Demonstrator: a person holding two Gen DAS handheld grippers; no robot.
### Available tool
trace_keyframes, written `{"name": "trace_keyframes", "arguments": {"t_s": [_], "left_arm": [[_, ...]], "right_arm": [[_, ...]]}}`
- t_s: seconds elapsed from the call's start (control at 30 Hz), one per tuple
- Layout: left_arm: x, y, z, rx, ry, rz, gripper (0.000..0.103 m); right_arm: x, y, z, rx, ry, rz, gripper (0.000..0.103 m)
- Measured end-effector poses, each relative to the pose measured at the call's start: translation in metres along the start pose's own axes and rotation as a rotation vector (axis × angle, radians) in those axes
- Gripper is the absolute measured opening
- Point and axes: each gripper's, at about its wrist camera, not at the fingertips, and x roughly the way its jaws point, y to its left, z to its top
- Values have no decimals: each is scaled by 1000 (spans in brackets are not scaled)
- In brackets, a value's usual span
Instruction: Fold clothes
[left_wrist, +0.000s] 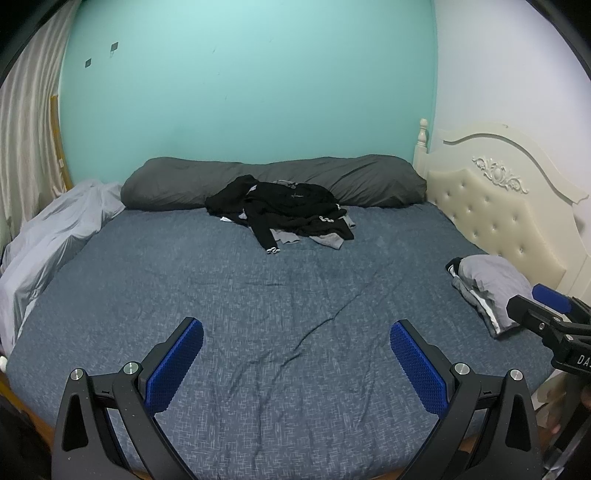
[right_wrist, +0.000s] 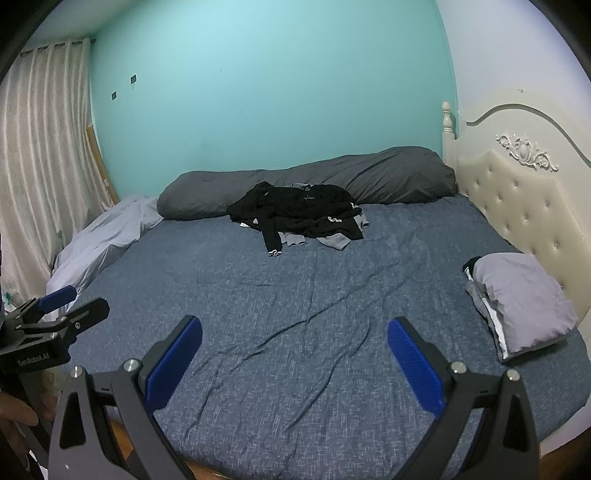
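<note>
Left gripper (left_wrist: 295, 362): mine, fingers spread wide, nothing between the blue pads (left_wrist: 173, 373); it hangs over the near edge of the bed (left_wrist: 258, 314), not touching the sheet.

Right gripper (right_wrist: 293, 363): also wide apart and empty, over the near edge. In the left view it shows at the right border, in front of the folded stack.

Pile (left_wrist: 284, 214): unfolded clothes, mostly black with grey pieces under it, at the far side of the bed, touching the long dark bolster (left_wrist: 273, 181). One black sleeve (left_wrist: 264, 236) with a white cuff trails toward me.

Folded stack (right_wrist: 521, 302): grey garments with some black and white, near the headboard (right_wrist: 517, 206) on my right. Well apart from the pile.

Step (my reading): reach to the pile and take one garment.

How to do it well: both grippers must travel across the whole bed, so I would reach high, then drop. The trailing sleeve is the easiest single layer to pinch; grabbing the heap's middle risks lifting several garments at once. Pull the piece onto the bare sheet at mid-bed before spreading.

Risk: wrinkled sheet may get pinched with the cloth; close the pads only on raised fabric.

Other: pale bedding (left_wrist: 55, 236) bunched at the left edge, clear of my path.
</note>
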Motion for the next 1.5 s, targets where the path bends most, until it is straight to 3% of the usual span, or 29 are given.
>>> {"name": "trace_keyframes", "arguments": {"t_s": [0.87,1.5], "left_arm": [[3,1,4,-6,5,7,103],[43,10,18,10,30,-26,103]], "right_arm": [[-1,-3,1,5,-5,4,101],[28,-12,7,20,29,-11,101]]}}
